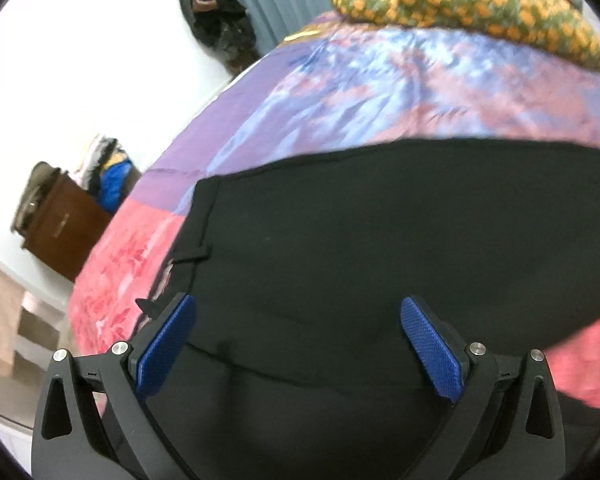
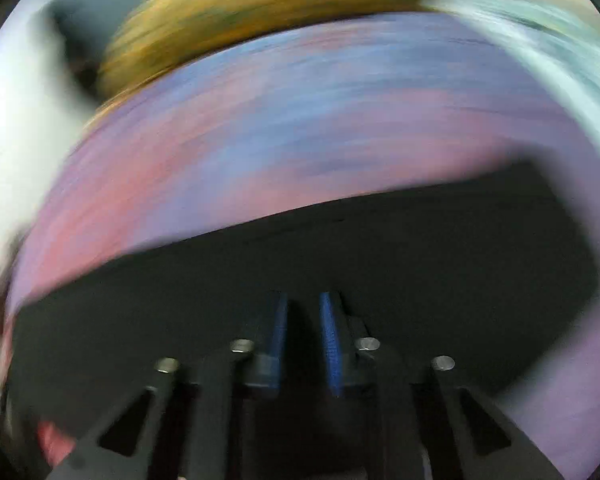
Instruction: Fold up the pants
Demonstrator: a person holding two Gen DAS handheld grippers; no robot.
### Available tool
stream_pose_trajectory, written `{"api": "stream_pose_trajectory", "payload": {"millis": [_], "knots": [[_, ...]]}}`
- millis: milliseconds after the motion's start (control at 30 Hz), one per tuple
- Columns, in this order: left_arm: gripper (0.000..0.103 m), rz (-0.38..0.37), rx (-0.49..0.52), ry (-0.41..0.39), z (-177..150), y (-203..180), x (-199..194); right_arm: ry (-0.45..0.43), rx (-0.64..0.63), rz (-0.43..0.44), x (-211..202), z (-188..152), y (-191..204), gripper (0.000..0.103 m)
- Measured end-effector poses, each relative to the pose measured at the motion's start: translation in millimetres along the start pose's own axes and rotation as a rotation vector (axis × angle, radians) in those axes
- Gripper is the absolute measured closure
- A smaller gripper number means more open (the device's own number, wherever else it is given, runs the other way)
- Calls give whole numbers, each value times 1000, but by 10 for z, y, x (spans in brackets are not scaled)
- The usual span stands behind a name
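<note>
Black pants (image 1: pixel 360 240) lie spread flat on a pink, blue and purple bedspread (image 1: pixel 380 92). Their waistband with a belt loop (image 1: pixel 188 258) is at the left. My left gripper (image 1: pixel 298 308) is open, its blue pads wide apart just above the pants near the waist end. In the blurred right wrist view the pants (image 2: pixel 380 248) fill the lower half. My right gripper (image 2: pixel 303 300) has its blue pads close together with dark fabric between them; the blur hides whether they pinch it.
An orange-flowered green pillow (image 1: pixel 472 4) lies at the far end of the bed, also in the right wrist view (image 2: pixel 240 8). A brown wooden cabinet (image 1: pixel 64 224) with piled clothes stands left of the bed. A dark bag (image 1: pixel 216 8) hangs on the wall.
</note>
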State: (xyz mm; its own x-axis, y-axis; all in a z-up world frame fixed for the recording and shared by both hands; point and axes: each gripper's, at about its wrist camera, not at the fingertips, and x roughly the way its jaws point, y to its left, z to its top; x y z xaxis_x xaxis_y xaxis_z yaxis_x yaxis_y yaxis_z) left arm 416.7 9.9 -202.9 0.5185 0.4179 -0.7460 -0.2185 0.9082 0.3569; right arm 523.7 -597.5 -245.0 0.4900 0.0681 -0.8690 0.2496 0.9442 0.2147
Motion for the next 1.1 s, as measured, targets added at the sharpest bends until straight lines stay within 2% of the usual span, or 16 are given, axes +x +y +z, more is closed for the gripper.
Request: {"api": "stream_pose_trajectory", "payload": {"millis": [67,100,167,233,300,400,500,567,600,633,667,700,800,900,1000,1100], "knots": [[0,-25,10,26,-63,26,192,-20,144,-215,-246,43,-690,89],[0,-52,-9,35,-83,57,243,-44,160,-273,-429,25,-886,89],[0,-62,-64,53,-87,141,200,-86,139,-296,-748,-97,-971,77],[1,-90,-89,65,-119,181,-20,-116,109,-195,-1113,-407,-736,71],[1,-172,-86,36,-243,175,-352,-126,66,-86,-1410,-802,-481,61],[1,-287,-24,16,-606,35,-798,-94,34,165,-1815,-1836,115,37],[1,-330,110,45,-1064,-264,-1004,26,39,276,-1873,-2698,327,36],[0,-288,181,66,-1364,-379,-998,80,89,236,-1882,-3163,151,39],[0,-290,172,43,-1447,-324,-1022,50,146,208,-1952,-3306,-76,54],[0,-281,155,23,-1505,-241,-1046,23,183,186,-2049,-3377,-236,59],[0,-251,148,28,-1525,-167,-1047,-13,243,60,-2211,-3448,-496,58],[0,-213,135,40,-1517,-57,-1033,-36,275,-5,-2318,-3479,-623,54],[0,-87,46,65,-1474,341,-897,-132,409,-69,-2677,-3593,-1008,44],[0,20,-52,119,-1520,740,-669,-154,390,-71,-2909,-3833,-847,44],[0,-31,-189,165,-1585,1079,-649,-161,311,-25,-2949,-3954,-317,36],[1,-54,-196,158,-1625,1111,-742,-156,171,10,-2703,-3981,402,33]]}}
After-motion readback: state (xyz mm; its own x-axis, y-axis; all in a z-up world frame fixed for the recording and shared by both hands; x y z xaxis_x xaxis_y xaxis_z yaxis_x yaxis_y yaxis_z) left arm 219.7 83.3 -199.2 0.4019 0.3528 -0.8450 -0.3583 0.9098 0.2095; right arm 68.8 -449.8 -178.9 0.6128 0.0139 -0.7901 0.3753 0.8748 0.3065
